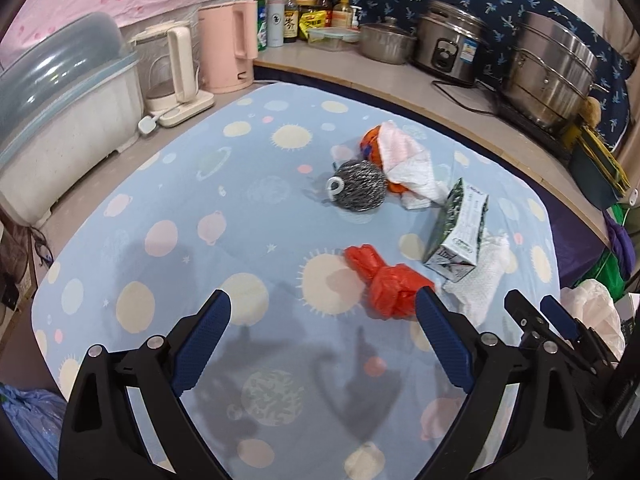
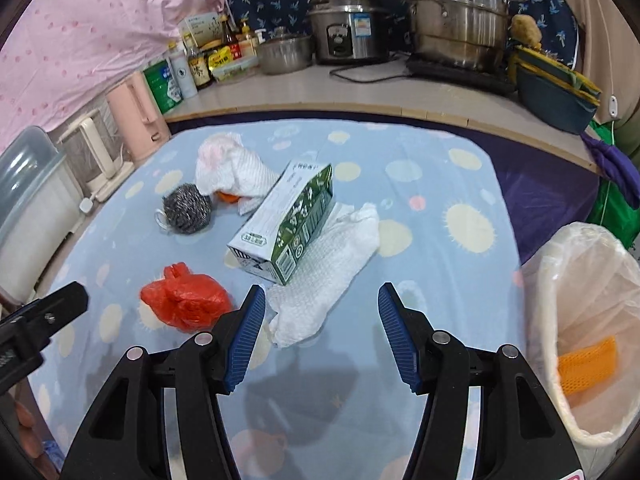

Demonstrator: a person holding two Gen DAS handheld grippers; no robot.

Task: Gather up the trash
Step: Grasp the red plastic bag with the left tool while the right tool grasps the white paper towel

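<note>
On the blue planet-print cloth point(image 1: 168, 208) lie a knotted red plastic bag point(image 1: 384, 284) point(image 2: 186, 300), a green-and-white carton point(image 1: 460, 228) point(image 2: 288, 220) resting on a white paper towel point(image 1: 480, 280) point(image 2: 324, 276), a steel scourer point(image 1: 358, 190) point(image 2: 187, 208), and crumpled white tissue over something orange point(image 1: 404, 164) point(image 2: 232, 172). My left gripper point(image 1: 322, 304) is open and empty, its right finger just short of the red bag. Above the near end of the paper towel, my right gripper point(image 2: 322, 292) stands open, holding nothing.
A bin with a clear liner point(image 2: 592, 320) stands at the right edge, orange mesh point(image 2: 588, 364) inside. Along the back counter are a pink kettle point(image 1: 230, 46), a glass kettle point(image 1: 168, 68), bottles, steel pots point(image 2: 456, 12) and a rice cooker point(image 2: 348, 26). A dish rack point(image 1: 60, 120) sits left.
</note>
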